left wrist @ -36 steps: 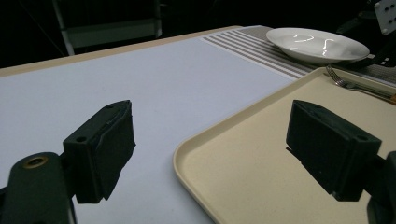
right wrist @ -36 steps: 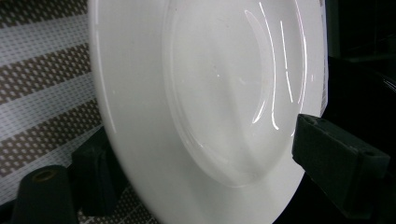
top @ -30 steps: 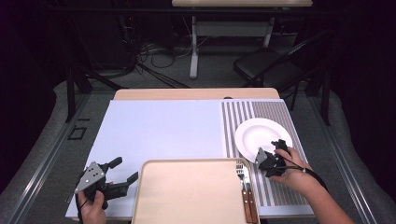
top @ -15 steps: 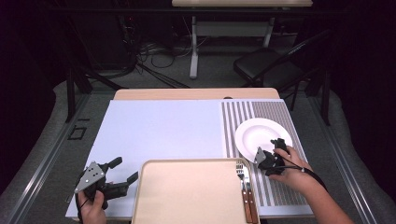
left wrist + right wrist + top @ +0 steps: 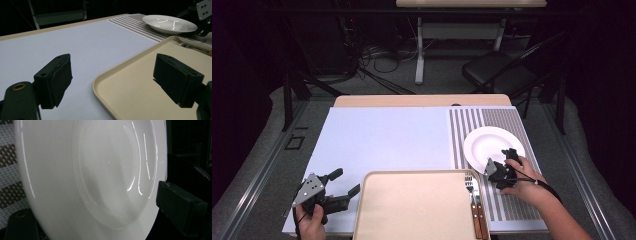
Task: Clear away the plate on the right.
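Nothing has shifted since the earlier frame. Right gripper [image 5: 504, 167] stays at the near rim of the plate [image 5: 492, 145], far right on the striped mat [image 5: 512, 120]; jaws wide, whether gripping I cannot tell. Left gripper [image 5: 343, 184] gapes empty (near left) beside the tray [image 5: 412, 210]. Chair [image 5: 504, 75] on the dark floor beyond.

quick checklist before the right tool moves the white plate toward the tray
1. Right tool at the near rim of the white plate: ok.
2. Its jaws closed on the rim: cannot tell; they stand wide with the plate between them.
3. Tray has bare room for the plate: ok.
4. Fork lies along the tray's right edge, in the likely path: not ok.
5. Left tool open, beside the tray's left edge, off the path: ok.
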